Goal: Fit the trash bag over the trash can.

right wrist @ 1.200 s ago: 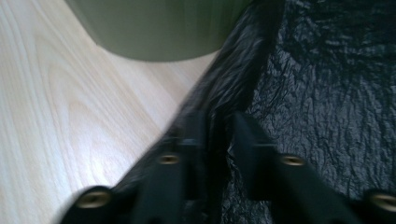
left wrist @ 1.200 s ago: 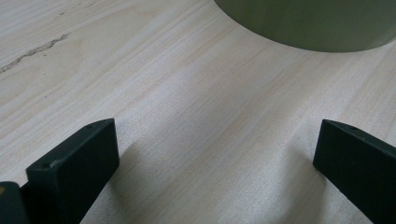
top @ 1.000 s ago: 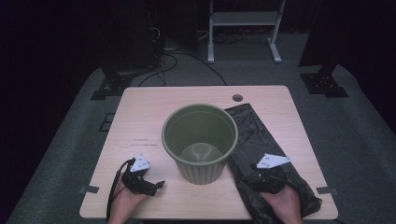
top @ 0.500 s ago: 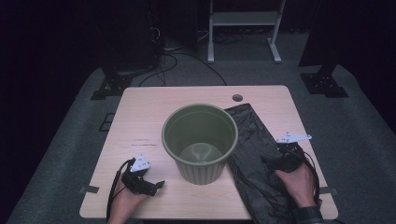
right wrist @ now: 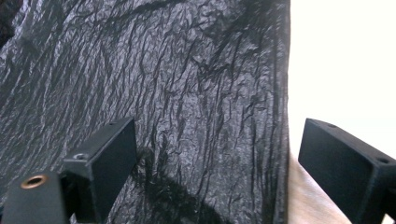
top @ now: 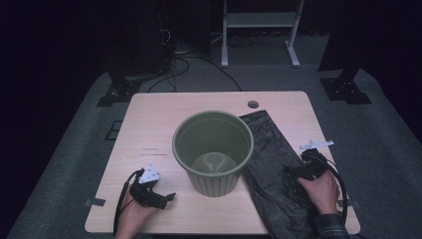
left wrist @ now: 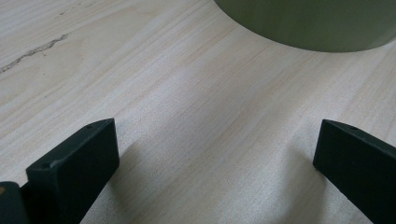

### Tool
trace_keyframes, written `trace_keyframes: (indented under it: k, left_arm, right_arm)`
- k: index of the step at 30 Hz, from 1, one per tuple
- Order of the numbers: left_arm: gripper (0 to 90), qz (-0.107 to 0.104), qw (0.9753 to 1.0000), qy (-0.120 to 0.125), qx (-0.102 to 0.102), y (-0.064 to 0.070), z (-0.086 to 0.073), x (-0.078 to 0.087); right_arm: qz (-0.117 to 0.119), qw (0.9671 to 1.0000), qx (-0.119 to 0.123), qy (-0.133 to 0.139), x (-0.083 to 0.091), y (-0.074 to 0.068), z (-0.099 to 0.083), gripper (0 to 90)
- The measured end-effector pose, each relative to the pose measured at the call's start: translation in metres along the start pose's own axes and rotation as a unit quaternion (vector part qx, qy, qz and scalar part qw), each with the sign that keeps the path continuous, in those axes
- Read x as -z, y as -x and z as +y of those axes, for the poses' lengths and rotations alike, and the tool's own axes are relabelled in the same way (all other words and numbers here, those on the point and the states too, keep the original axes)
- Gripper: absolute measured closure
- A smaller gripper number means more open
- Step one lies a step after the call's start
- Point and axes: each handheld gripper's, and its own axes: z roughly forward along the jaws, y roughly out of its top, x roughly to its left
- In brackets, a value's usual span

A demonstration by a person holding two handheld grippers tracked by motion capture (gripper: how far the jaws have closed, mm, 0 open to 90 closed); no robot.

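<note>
A: While the green bin (top: 213, 149) stands upright at the middle of the table (top: 149, 119), where does the black bag (top: 271, 159) lie?

B: Flat on the wood at about four o'clock from the bin, its near-left part touching the bin's base, its long side running from one o'clock down to five o'clock.

A: And the right gripper (top: 293, 173)?

B: Over the bag's right edge, at four o'clock on the table. In the right gripper view the jaws stand wide apart, one above the crinkled plastic (right wrist: 187, 93), the other past the bag's edge; nothing is between them in a grip.

A: The left gripper (top: 166, 198)?

B: At seven o'clock from the bin, low over bare wood (left wrist: 187, 116). Its jaws are also spread wide and hold nothing; the bin's wall (left wrist: 317, 23) shows ahead of them.
</note>
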Motion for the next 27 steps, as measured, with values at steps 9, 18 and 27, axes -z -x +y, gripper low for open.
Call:
trace_keyframes:
  k: [9, 18, 27]
  left_arm:
    - [0.0, 0.000, 1.0000, 0.000, 0.000, 0.000, 0.000, 0.000]
    - [0.0, 0.000, 1.0000, 0.000, 0.000, 0.000, 0.000, 0.000]
    - [0.0, 0.000, 1.0000, 0.000, 0.000, 0.000, 0.000, 0.000]
  right_arm:
    - [0.032, 0.9994, 0.014, 0.000, -0.008, -0.018, 0.005, 10.0]
    - [0.068, 0.9975, 0.018, 0.009, -0.014, -0.036, 0.010, 9.9]
    - [0.098, 0.9947, 0.030, 0.013, -0.024, -0.053, 0.018, 9.9]
